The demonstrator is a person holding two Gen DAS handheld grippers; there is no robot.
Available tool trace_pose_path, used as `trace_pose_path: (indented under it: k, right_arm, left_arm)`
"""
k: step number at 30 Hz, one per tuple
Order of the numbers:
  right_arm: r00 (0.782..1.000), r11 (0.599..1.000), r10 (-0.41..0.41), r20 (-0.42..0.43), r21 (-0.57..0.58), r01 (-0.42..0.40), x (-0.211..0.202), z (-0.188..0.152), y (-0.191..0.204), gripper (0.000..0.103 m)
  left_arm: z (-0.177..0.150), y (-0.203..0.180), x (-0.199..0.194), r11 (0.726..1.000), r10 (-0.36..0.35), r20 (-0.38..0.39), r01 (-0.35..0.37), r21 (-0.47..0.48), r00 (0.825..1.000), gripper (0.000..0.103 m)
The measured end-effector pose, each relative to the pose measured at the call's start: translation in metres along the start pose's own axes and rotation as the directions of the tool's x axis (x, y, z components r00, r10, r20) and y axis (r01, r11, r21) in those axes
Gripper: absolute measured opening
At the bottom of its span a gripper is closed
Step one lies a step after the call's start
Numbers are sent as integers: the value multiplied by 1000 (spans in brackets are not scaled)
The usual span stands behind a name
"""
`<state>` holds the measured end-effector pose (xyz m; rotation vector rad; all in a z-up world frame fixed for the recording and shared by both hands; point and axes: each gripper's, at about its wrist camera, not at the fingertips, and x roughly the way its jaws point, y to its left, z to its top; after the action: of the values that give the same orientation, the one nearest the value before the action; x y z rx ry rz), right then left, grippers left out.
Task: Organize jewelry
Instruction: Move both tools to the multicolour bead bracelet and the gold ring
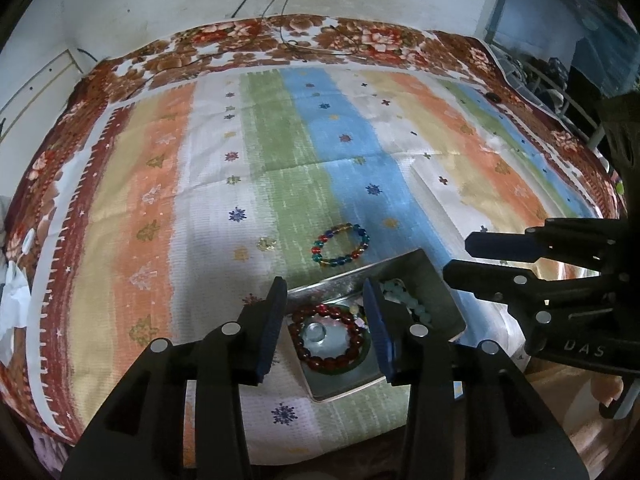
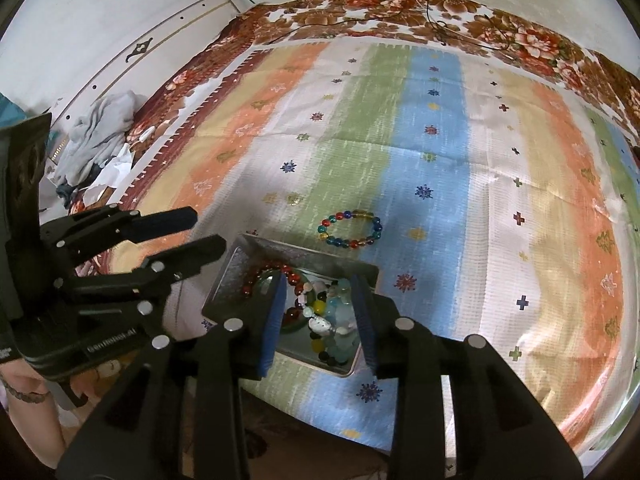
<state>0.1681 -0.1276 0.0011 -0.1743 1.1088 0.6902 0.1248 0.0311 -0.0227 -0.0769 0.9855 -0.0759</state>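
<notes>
- The left hand-held gripper (image 1: 326,322) is hovering with its jaws wide and empty over the metal tray (image 1: 436,276) near the bed's (image 1: 472,160) front edge.
- The right hand-held gripper (image 2: 320,320) is likewise gaping, holding nothing.
- The red bead bracelet (image 1: 316,354) and pale bead strands (image 2: 340,320) are already lying in the tray.
- One multicolored bead bracelet (image 1: 340,246) is lying on the bedspread just beyond the tray, seemingly the last piece left.

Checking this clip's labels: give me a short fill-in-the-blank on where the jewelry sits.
1. The multicolored bracelet lies on the striped cloth, ____ the metal tin.
2. The dark red bracelet lies ____ the tin.
3. Both tongs, left and right, are ____ and hold nothing.

Missing: outside; inside; open
</notes>
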Motion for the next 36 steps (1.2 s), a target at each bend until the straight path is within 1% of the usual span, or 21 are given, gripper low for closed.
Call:
trace_pose_path:
  k: [5, 15, 18, 24, 31, 33, 36]
  right_arm:
    - [1000, 1000, -13, -11, -3, 13, 6, 5, -2, 35]
    - [998, 999, -40, -51, -2, 40, 27, 24, -16, 35]
    - [996, 998, -55, -75, 6, 55, 37, 29, -25, 35]
    - [994, 998, -59, -91, 11, 60, 44, 37, -34, 35]
    - [990, 997, -71, -125, -2, 71, 63, 45, -38, 35]
    - [989, 997, -71, -132, 3, 72, 66, 45, -41, 35]
    - [986, 997, -75, -146, -3, 75, 72, 46, -43, 35]
  left_arm:
    - [4, 10, 4, 1000, 7, -12, -7, -20, 1000, 40]
    - [19, 21, 27, 999, 37, -68, -37, 3, 997, 41]
    - [24, 27, 37, 999, 49, -90, -49, 2, 995, 41]
    - [31, 37, 53, 998, 57, -128, -58, -5, 990, 41]
    - [38, 40, 83, 996, 93, -185, -90, 22, 978, 41]
    - [38, 43, 86, 995, 103, -191, -100, 27, 976, 41]
    - [40, 43, 87, 995, 100, -191, -96, 32, 977, 41]
